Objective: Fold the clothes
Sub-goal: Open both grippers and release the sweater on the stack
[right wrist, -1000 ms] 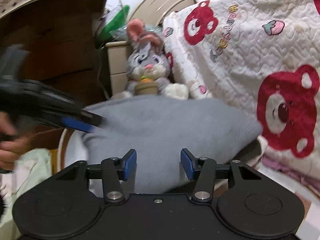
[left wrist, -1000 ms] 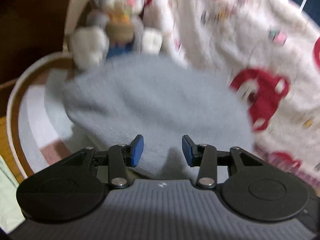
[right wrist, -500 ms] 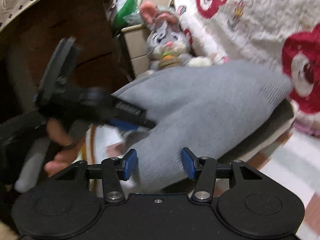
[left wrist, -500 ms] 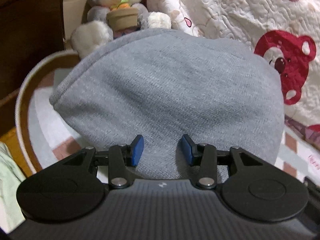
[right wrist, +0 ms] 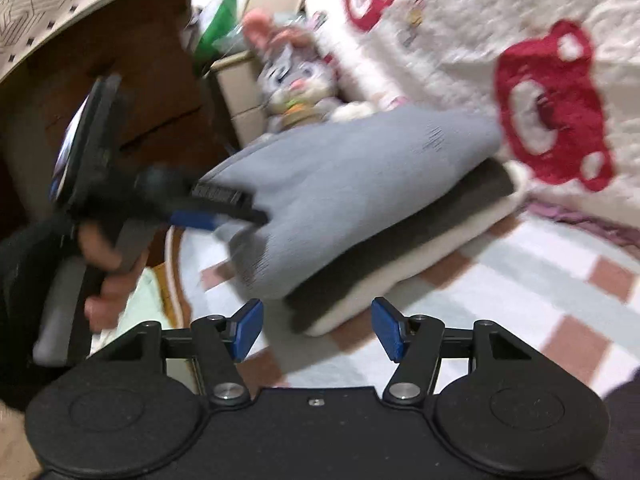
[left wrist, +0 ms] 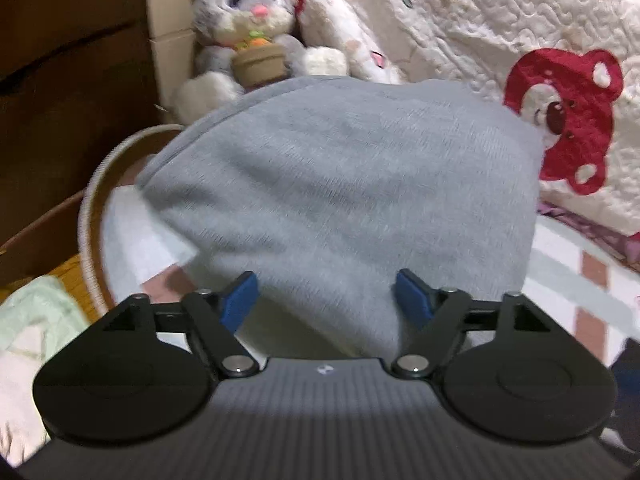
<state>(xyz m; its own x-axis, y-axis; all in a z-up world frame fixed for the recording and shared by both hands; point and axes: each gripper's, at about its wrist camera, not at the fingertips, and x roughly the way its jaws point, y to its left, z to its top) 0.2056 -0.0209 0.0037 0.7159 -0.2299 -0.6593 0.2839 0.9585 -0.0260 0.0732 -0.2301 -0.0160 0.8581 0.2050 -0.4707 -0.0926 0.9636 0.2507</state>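
Observation:
A folded grey knit garment (left wrist: 340,184) lies on the checked bed sheet (right wrist: 520,304). In the right wrist view the grey garment (right wrist: 352,192) rests on a dark layer (right wrist: 400,248) and a cream layer (right wrist: 420,272). My left gripper (left wrist: 326,300) is open wide, its blue pads on either side of the garment's near edge. In the right wrist view a hand (right wrist: 108,264) holds the left gripper (right wrist: 240,216) at the garment's left corner. My right gripper (right wrist: 316,326) is open just short of the stack, with nothing between its fingers.
A grey stuffed rabbit (left wrist: 248,40) sits behind the garment against a white quilt with red bears (left wrist: 560,120). A curved bed rim (left wrist: 96,200) and dark wooden furniture (left wrist: 60,80) stand at the left. A pale green cloth (left wrist: 36,312) lies near left.
Both grippers have opened wider. The right gripper has drawn back from the garment, which now lies lower on the stack. The left gripper stays at the garment's near edge.

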